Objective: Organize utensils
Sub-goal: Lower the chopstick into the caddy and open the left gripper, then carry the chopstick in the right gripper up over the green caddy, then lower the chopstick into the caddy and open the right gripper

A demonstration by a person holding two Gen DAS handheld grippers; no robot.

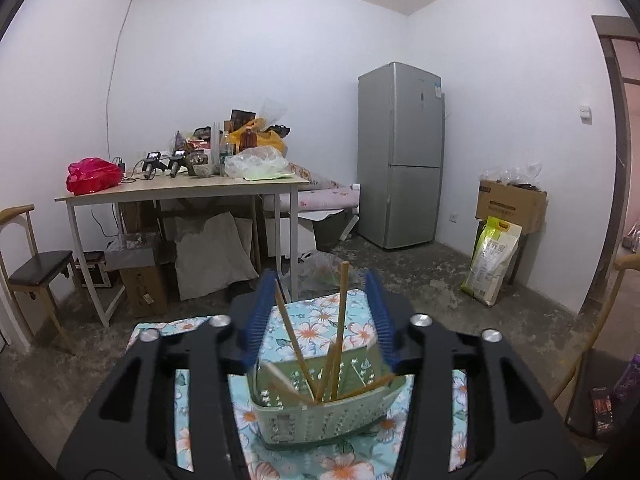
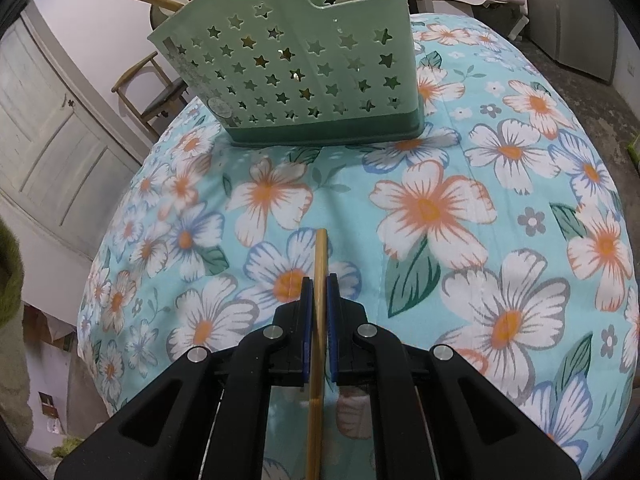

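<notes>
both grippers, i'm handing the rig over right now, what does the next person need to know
Right gripper: jaws shut on one chopstick, low over the floral cloth, short of the green basket.
Left gripper: jaws open, either side of the basket, holding nothing.
Done: several chopsticks already stand in the basket.
Left: put the held chopstick in the basket.

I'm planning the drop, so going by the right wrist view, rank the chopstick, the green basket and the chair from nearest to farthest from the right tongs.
1. Chopstick, clamped in the right tongs.
2. Green basket, straight ahead on the floral cloth.
3. Chair, off the table, behind-left.
</notes>
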